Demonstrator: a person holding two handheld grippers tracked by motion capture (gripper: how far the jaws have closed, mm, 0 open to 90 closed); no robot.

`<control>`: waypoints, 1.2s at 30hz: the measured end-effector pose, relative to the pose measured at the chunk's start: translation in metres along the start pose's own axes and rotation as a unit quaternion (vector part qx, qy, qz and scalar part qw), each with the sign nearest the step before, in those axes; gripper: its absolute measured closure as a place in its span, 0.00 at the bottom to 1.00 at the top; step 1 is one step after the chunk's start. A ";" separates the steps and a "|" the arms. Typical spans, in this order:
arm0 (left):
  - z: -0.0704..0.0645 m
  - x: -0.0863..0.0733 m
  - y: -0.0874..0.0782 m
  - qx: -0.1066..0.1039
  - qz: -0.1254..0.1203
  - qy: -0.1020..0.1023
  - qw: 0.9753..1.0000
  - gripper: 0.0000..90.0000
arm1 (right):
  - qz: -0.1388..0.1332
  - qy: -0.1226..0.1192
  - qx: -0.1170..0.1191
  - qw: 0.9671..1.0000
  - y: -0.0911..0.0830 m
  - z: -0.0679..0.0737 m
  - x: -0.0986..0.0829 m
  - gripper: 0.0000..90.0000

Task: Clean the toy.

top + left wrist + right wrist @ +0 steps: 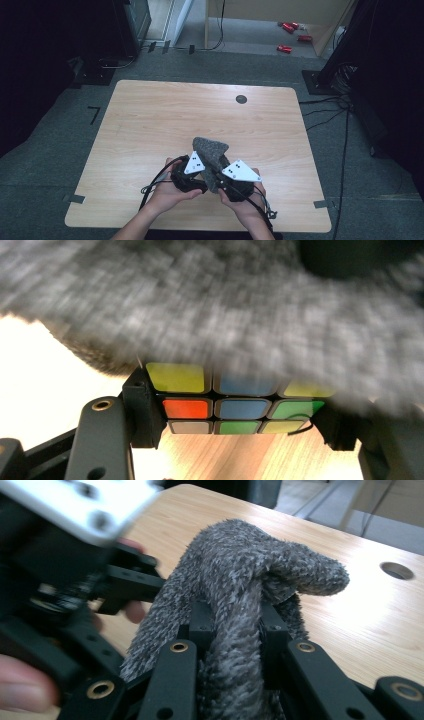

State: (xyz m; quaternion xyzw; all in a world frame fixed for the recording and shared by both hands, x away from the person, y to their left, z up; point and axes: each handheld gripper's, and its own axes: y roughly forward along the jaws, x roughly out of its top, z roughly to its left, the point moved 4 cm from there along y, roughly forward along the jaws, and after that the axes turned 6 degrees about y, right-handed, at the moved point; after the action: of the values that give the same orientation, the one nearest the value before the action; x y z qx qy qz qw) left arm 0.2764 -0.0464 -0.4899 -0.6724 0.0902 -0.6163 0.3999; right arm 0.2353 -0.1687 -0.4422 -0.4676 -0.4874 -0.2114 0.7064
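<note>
While both hands met near the front edge of the wooden surface, the left tongs were clamped on a colour puzzle cube, one jaw against each side of it. The right tongs pinched a fold of grey fuzzy cloth, which draped over the cube's top in the left gripper view. Wiping the cube seemed to be the work in hand, roughly midway: upper face covered, front stickers bare. Blur hid whether cloth actually touched the cube. Lower faces seemingly left to do.
</note>
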 end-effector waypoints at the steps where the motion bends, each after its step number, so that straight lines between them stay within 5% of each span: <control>1: -0.003 0.001 0.001 -0.003 0.001 0.004 1.000 0.39 | 0.000 -0.002 0.006 1.000 0.000 0.004 0.000 0.84; 5: -0.012 0.003 0.004 -0.008 0.003 0.019 1.000 0.39 | 0.000 -0.008 0.004 1.000 0.003 0.004 0.000 0.83; 10: -0.001 0.000 0.000 0.001 0.002 0.009 1.000 0.39 | -0.001 0.019 -0.013 1.000 0.002 -0.014 -0.001 0.84; 14: 0.006 -0.001 -0.002 0.007 0.002 -0.002 1.000 0.39 | 0.000 0.009 0.000 1.000 0.001 -0.005 -0.001 0.84; 19: -0.003 -0.001 0.002 0.001 0.006 0.006 1.000 0.39 | 0.000 -0.015 0.015 1.000 0.004 0.012 -0.001 0.83; 23: -0.007 0.001 0.003 -0.005 0.008 0.016 1.000 0.39 | -0.004 -0.003 0.001 1.000 0.005 0.001 -0.001 0.83; 27: 0.002 0.000 0.000 0.003 0.006 0.004 1.000 0.39 | -0.002 0.008 -0.015 1.000 0.003 -0.010 -0.003 0.84; 30: 0.004 -0.001 0.000 0.006 0.005 -0.010 1.000 0.39 | -0.003 0.001 -0.010 1.000 0.003 -0.005 -0.003 0.84; 36: -0.008 0.001 0.006 -0.002 0.005 0.003 1.000 0.39 | -0.002 -0.027 0.006 1.000 0.005 0.008 -0.004 0.84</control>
State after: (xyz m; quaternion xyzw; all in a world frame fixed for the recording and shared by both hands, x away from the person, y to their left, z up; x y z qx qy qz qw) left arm 0.2714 -0.0544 -0.4939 -0.6705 0.0964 -0.6162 0.4017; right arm 0.2333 -0.1596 -0.4475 -0.4678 -0.5085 -0.1977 0.6953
